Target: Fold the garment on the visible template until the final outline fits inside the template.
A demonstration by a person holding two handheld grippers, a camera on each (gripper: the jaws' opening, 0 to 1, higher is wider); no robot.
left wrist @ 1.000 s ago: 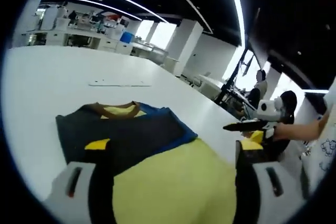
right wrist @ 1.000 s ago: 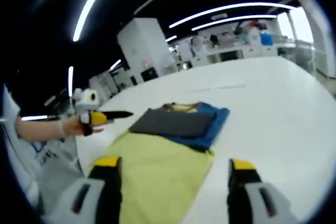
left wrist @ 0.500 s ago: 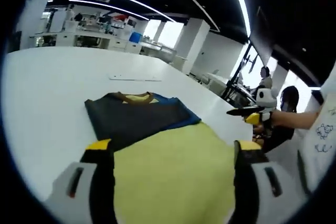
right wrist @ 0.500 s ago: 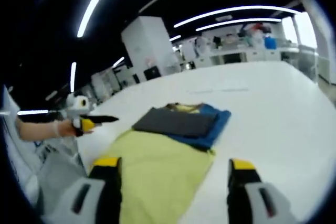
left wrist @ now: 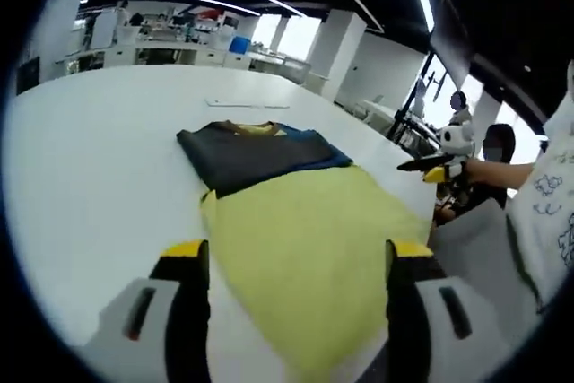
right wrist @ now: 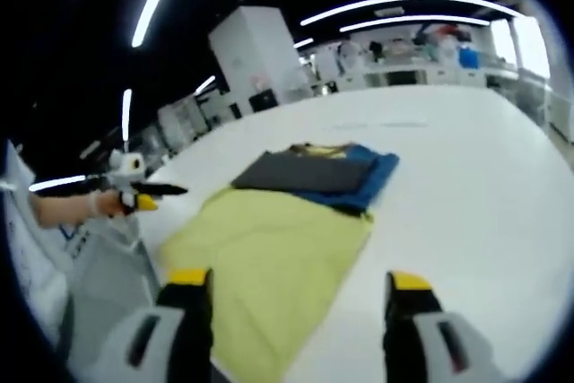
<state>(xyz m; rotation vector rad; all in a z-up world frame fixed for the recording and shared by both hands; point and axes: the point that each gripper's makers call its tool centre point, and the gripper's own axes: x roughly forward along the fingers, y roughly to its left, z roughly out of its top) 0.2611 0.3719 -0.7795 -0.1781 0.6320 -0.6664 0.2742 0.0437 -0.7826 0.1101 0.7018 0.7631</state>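
Observation:
A folded garment [left wrist: 260, 152], dark grey on top with blue edges and a yellow collar, lies on the white table [left wrist: 90, 159]. It rests at the far end of a flat yellow-green sheet [left wrist: 314, 239]. My left gripper [left wrist: 296, 256] is open, held above the sheet's near end with nothing between its jaws. In the right gripper view the same garment [right wrist: 314, 170] sits beyond the sheet [right wrist: 260, 248], and my right gripper [right wrist: 296, 282] is open above the sheet's near edge. Each gripper shows in the other's view, held in a hand off the table's side: the right gripper [left wrist: 430, 164] and the left gripper [right wrist: 143, 192].
A thin white strip [left wrist: 238, 103] lies on the table beyond the garment. A person [left wrist: 493, 145] sits past the table's edge at the right. Benches and shelves [left wrist: 152, 42] stand far behind. Bare white tabletop [right wrist: 466, 186] spreads on the garment's other side.
Both views have pulled back from the garment, so more of the yellow-green sheet shows. The garment has kept its folded shape and place. Both grippers have stayed open.

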